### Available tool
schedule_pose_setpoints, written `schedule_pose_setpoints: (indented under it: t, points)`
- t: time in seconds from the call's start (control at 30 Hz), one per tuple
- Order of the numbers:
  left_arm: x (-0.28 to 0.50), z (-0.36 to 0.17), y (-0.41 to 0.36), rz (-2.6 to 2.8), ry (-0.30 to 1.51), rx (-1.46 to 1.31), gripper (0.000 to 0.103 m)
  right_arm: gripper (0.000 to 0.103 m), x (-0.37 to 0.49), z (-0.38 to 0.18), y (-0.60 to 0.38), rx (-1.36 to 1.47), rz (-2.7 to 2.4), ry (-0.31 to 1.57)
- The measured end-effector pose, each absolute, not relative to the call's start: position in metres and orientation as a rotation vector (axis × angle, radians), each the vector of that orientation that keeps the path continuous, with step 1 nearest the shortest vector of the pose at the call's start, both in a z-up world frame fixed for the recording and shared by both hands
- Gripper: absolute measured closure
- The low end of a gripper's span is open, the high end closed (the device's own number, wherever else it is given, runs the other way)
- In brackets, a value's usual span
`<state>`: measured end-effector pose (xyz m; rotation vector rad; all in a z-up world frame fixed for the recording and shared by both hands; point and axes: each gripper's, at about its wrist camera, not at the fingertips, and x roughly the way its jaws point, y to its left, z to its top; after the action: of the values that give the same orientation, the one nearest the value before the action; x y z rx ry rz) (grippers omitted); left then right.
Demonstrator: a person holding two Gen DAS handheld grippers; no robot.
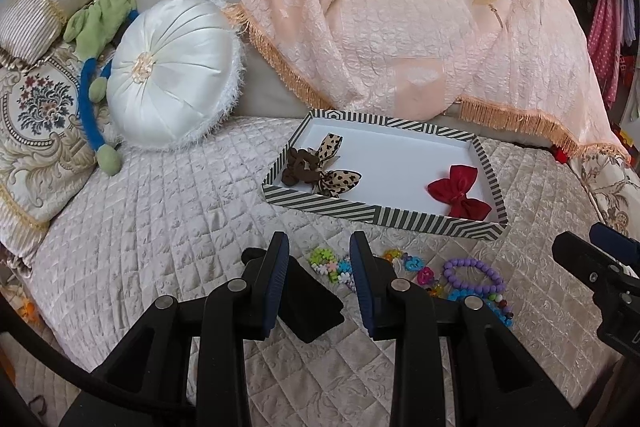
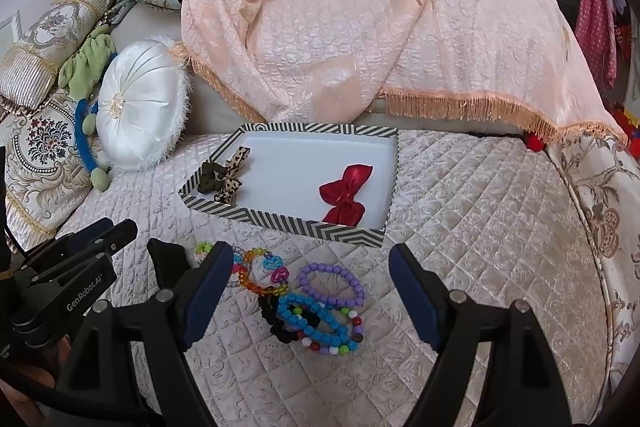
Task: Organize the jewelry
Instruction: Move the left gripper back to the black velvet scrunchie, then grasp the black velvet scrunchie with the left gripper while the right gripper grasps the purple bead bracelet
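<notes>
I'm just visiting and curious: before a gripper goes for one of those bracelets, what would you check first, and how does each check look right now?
1. Right gripper open: ok.
2. Left gripper open: ok, jaws narrower.
3. Both grippers hold nothing: ok.
4. Tray has bare floor between red bow and leopard bow: ok.
5. Purple bracelet lies free of the others: not ok, its near edge meets the blue bracelet.
6. Bracelets lie between right fingers: ok.

Quilted cream bed cover (image 2: 480, 227); fringed peach throw (image 2: 360, 39); round white cushion (image 1: 172, 75); daylight.
</notes>
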<state>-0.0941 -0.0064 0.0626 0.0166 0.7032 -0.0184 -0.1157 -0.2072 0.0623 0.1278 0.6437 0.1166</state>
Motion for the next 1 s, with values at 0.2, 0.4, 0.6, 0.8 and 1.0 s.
schedule_pose_setpoints:
  t: [0.2,0.4,0.6,0.8,1.0]
  points:
    - [-0.095,0.061,-0.007,-0.020,0.705,0.021,0.096,0.020,-0.116,0.062,-0.207,0.125,0.114,0.646]
    - [-0.094,0.057,-0.007,-0.017,0.714,0.023,0.096,0.020,-0.117,0.060,-0.208,0.135,0.109,0.649]
    - [-0.093,0.055,-0.006,-0.015,0.718,0.023,0.096,0.020,-0.114,0.056,-0.213,0.146,0.106,0.663]
    - [-0.092,0.050,-0.005,-0.037,0.726,0.020,0.096,0.020,-0.112,0.050,-0.216,0.146,0.105,0.678]
    - [-0.086,0.050,0.016,-0.062,0.757,-0.035,0.096,0.020,-0.111,0.047,-0.222,0.145,0.099,0.690]
